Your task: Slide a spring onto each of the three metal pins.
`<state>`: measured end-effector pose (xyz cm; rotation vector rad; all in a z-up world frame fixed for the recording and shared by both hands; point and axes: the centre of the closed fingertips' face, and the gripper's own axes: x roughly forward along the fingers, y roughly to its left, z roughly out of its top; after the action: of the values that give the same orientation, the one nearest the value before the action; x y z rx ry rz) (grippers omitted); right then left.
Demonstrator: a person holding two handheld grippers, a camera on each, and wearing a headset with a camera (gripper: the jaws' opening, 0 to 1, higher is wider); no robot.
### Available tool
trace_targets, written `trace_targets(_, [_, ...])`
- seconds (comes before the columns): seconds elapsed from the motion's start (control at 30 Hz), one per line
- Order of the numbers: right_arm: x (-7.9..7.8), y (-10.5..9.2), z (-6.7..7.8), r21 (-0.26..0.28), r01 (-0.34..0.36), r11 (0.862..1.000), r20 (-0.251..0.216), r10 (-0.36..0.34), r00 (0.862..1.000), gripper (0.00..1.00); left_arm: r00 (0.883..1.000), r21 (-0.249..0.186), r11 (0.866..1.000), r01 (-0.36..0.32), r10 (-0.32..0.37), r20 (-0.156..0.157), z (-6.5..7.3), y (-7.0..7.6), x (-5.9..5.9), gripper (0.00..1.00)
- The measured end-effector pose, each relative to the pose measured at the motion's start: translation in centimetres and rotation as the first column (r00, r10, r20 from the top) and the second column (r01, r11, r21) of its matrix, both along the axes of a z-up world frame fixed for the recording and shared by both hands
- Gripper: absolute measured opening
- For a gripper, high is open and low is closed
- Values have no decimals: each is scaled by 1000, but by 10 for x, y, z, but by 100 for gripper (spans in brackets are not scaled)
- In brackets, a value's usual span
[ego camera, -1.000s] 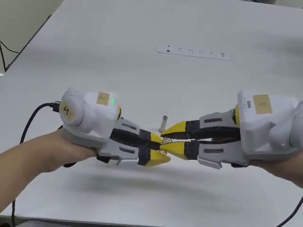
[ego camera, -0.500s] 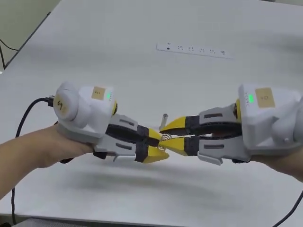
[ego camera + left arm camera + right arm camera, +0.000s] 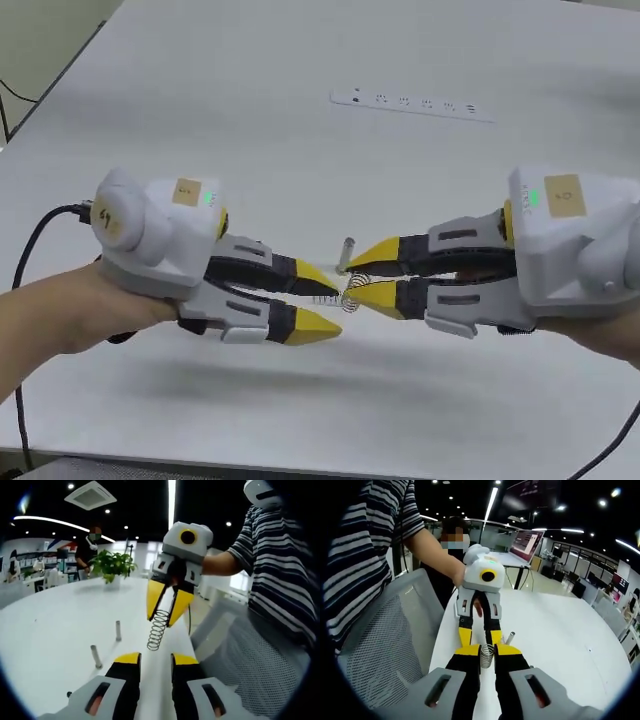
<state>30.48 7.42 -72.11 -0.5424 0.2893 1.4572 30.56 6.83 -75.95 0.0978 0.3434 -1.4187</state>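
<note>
Surface (image 3: 250, 120): white, wide, bare across most of its near part.

Cable (image 3: 40, 240): black, far left, running from the surface edge to the rear of the left unit.

Hand (image 3: 90, 310): gripping the left unit from below.

Left claw (image 3: 315, 300): yellow-tipped, held level above the surface and pointing right. Jaws apart, nothing between them. In the left gripper view (image 3: 156, 659) the gap between the tips shows bare surface.

Spring (image 3: 350, 290): small metal coil, held in the air between the two units. In the left gripper view (image 3: 159, 629) its upper end sits between the opposite yellow tips, while its lower end hangs free just ahead of the left jaws. Whether it touches the left jaws cannot be told.

Pin (image 3: 347, 250): short metal post, upright on the surface just behind the spring. Two pins (image 3: 118, 630) (image 3: 94, 656) stand apart from each other in the left gripper view.

Power strip (image 3: 410, 108): white, lying flat, far back.

Right claw (image 3: 362, 275): yellow-tipped, pointing left, tip to tip with the left claw. Jaws clamped on the spring; in the right gripper view (image 3: 487, 652) the coil sits pinched between the tips.
</note>
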Motion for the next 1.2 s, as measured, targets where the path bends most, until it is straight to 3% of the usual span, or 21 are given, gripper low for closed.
trace_targets(0.33, [8,-10,-3,-11,37,999,0,-37,999,7,997,8,997,-71,71,-41,-7,37,-2,28])
trace_targets(0.4, [9,-12,-4,-18,41,999,2,-41,999,7,996,17,996,-84,85,-30,-7,42,-3,31])
trace_targets(0.7, [12,-14,-4,-21,52,998,4,-52,999,7,990,19,992,-127,128,-52,-8,59,-6,47])
trace_targets(1.2, [17,-23,-8,-44,68,997,11,-67,998,7,969,14,969,-247,248,-26,-9,86,7,80])
